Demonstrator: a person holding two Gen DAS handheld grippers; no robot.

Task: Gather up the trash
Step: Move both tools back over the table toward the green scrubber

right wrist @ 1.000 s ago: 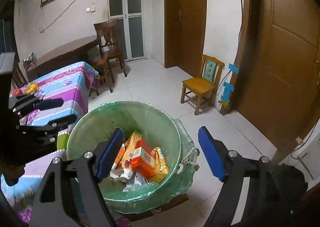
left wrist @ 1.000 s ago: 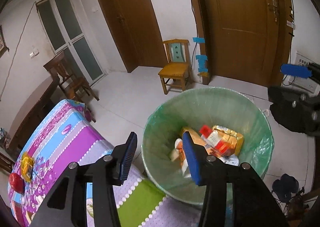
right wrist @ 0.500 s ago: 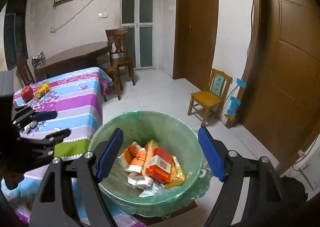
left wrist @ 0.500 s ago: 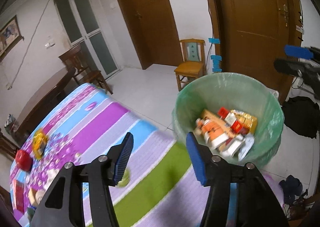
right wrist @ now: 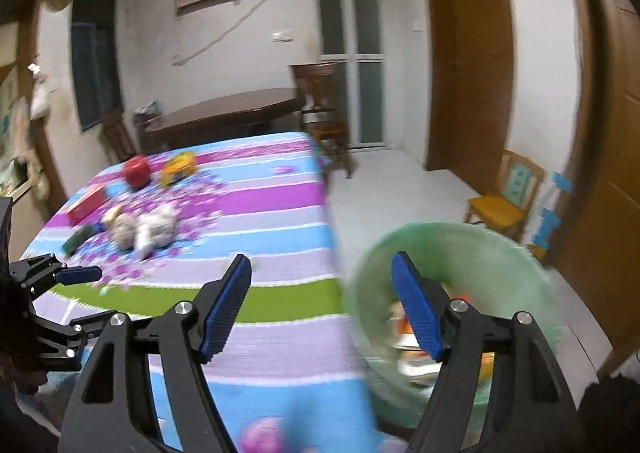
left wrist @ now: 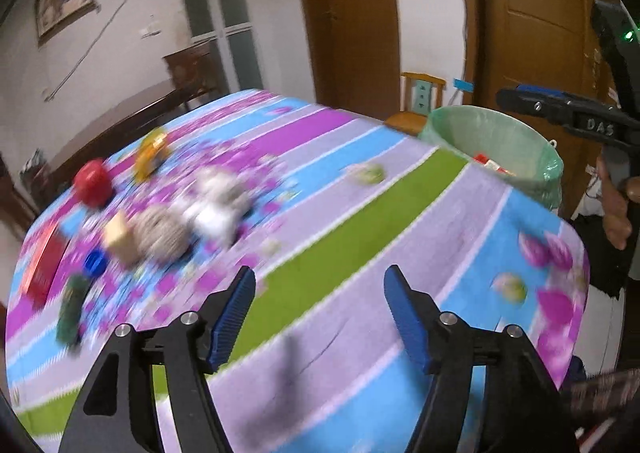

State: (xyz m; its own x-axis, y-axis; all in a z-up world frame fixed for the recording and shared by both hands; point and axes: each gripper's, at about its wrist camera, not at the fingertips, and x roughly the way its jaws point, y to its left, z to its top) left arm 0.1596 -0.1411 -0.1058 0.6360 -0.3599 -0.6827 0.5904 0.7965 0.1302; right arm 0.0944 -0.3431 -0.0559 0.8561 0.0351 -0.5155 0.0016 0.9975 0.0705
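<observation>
A bin with a green liner (left wrist: 496,137) stands past the table's right edge and holds several wrappers; it also shows in the right wrist view (right wrist: 480,261). Blurred trash lies on the striped tablecloth (left wrist: 360,237): crumpled paper (left wrist: 188,221), a blue cap (left wrist: 94,263), a dark green packet (left wrist: 70,309), a red box (left wrist: 42,265), a yellow wrapper (left wrist: 150,151). My left gripper (left wrist: 320,317) is open and empty above the cloth. My right gripper (right wrist: 322,301) is open and empty over the table edge beside the bin.
A red apple-like object (left wrist: 92,181) sits at the far left of the table. A small wooden chair (right wrist: 508,197) stands by brown doors. A dark wooden table (right wrist: 228,117) and chairs stand behind.
Both grippers have swung left from above the bin toward the table. The table's trash has come into view. Both stay open and empty.
</observation>
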